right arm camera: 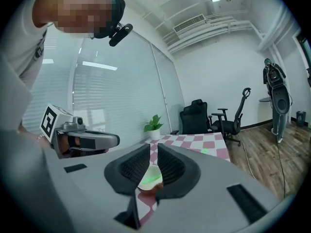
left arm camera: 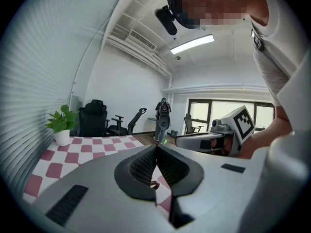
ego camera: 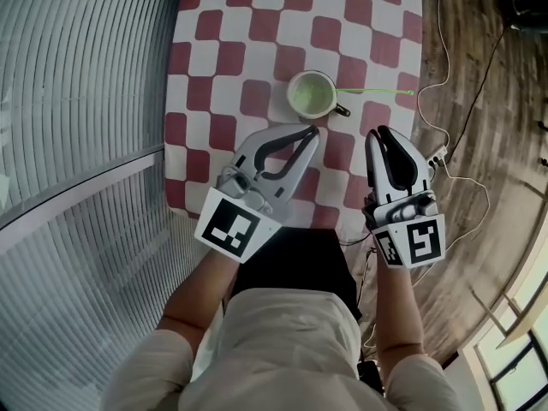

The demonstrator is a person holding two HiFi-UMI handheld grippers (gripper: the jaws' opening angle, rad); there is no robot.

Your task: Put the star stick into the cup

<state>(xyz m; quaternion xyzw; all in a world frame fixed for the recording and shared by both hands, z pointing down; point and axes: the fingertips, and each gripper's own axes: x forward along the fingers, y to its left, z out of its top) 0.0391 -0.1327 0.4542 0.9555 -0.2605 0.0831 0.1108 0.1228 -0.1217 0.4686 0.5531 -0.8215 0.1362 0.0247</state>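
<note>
Star stick (ego camera: 375, 92): a thin green rod lying level on the red-and-white checked cloth (ego camera: 257, 24). Its left end meets the right side of the cup (ego camera: 291, 86) and its far end reaches almost to the table's right edge; the head view does not settle whether that left end lies inside the cup. The cup is pale with a greenish inside, stands upright near the middle of the cloth, and has a small dark handle at its lower right. In the right gripper view a green streak shows within it. Left gripper (ego camera: 310, 130): held just below the cup and pointing at it, with its finger tips pressed together and nothing between them. Right gripper (ego camera: 380, 132): held to the right of the left one and below the stick, clear of both stick and cup. Its fingers stand a narrow slit apart and are empty, and the cup shows through the gap. A potted plant (left arm camera: 62, 123) stands at the far end of the table. Cables (ego camera: 445, 144) run over the wooden floor beside the table.
</note>
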